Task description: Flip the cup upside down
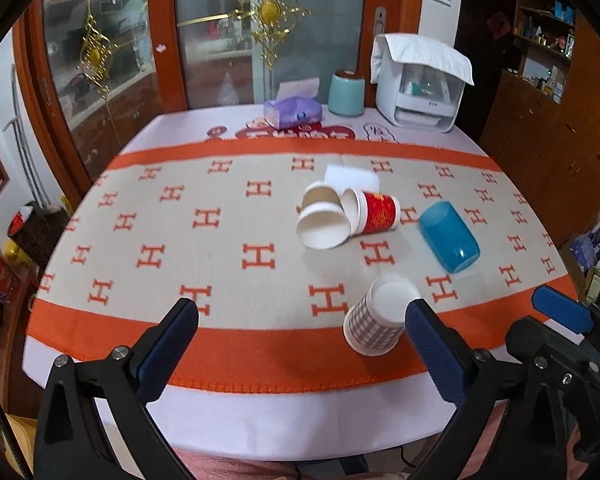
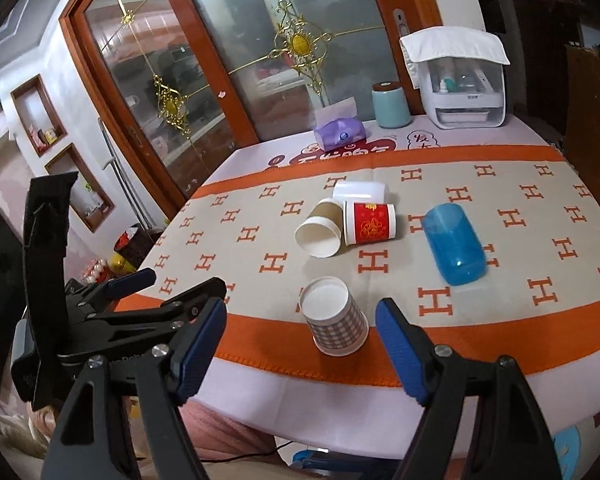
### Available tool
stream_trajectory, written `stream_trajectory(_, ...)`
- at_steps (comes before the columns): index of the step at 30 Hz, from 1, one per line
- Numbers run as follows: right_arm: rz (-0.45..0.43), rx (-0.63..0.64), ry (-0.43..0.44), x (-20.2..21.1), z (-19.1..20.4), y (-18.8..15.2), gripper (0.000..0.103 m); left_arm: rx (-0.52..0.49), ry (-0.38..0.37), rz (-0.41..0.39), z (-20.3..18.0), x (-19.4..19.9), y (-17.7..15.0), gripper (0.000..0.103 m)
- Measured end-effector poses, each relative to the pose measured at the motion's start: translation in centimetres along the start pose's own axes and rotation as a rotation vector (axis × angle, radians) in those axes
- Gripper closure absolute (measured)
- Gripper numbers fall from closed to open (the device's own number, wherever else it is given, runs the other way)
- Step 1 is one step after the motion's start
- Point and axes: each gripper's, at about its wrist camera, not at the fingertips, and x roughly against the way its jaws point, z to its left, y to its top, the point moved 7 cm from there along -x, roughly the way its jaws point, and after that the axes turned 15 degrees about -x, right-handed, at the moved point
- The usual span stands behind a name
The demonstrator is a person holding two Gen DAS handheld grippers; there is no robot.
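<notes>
A checked paper cup (image 1: 376,316) (image 2: 334,317) stands upside down on the orange band near the table's front edge. A blue plastic cup (image 1: 449,236) (image 2: 454,244) lies on its side to the right. A red paper cup (image 1: 376,212) (image 2: 370,223), a brown paper cup (image 1: 323,220) (image 2: 320,228) and a white cup (image 1: 352,178) (image 2: 360,191) lie on their sides mid-table. My left gripper (image 1: 302,338) is open and empty, its right finger beside the checked cup. My right gripper (image 2: 300,342) is open and empty, just in front of the checked cup.
At the back of the table (image 1: 260,420) stand a purple tissue pack (image 1: 292,112), a teal canister (image 1: 346,94) and a white appliance (image 1: 420,88). Glass doors rise behind. A wooden cabinet (image 1: 560,120) stands to the right. The right gripper shows in the left wrist view (image 1: 564,312).
</notes>
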Motion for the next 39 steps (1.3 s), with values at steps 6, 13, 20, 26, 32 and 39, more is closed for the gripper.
stream_trajectory(6,-0.048,0.015,-0.009,1.5,0.6,1.2,0.026,0.018,-0.028,-0.018,-0.1,2.1,1.8,0.001)
stream_trajectory(13,-0.078,0.040,-0.036,1.7,0.6,1.8,0.026,0.009,0.015,-0.068,-0.7,3.5,2.6,0.001)
stream_trajectory(20,-0.077,0.028,-0.052,1.2,-0.1,1.6,0.026,0.014,0.022,-0.045,-0.9,2.6,2.5,0.001)
stream_trajectory(26,-0.066,0.026,-0.058,0.7,-0.3,1.4,0.026,0.027,0.022,-0.022,-0.7,1.8,2.2,0.001)
stream_trajectory(32,-0.060,0.021,-0.061,0.5,-0.5,1.5,0.026,0.028,0.025,-0.011,-0.7,1.2,2.2,0.001)
stream_trajectory(39,-0.055,0.013,-0.064,0.0,-0.9,1.7,0.026,0.025,0.028,-0.008,-0.7,0.9,2.2,0.001)
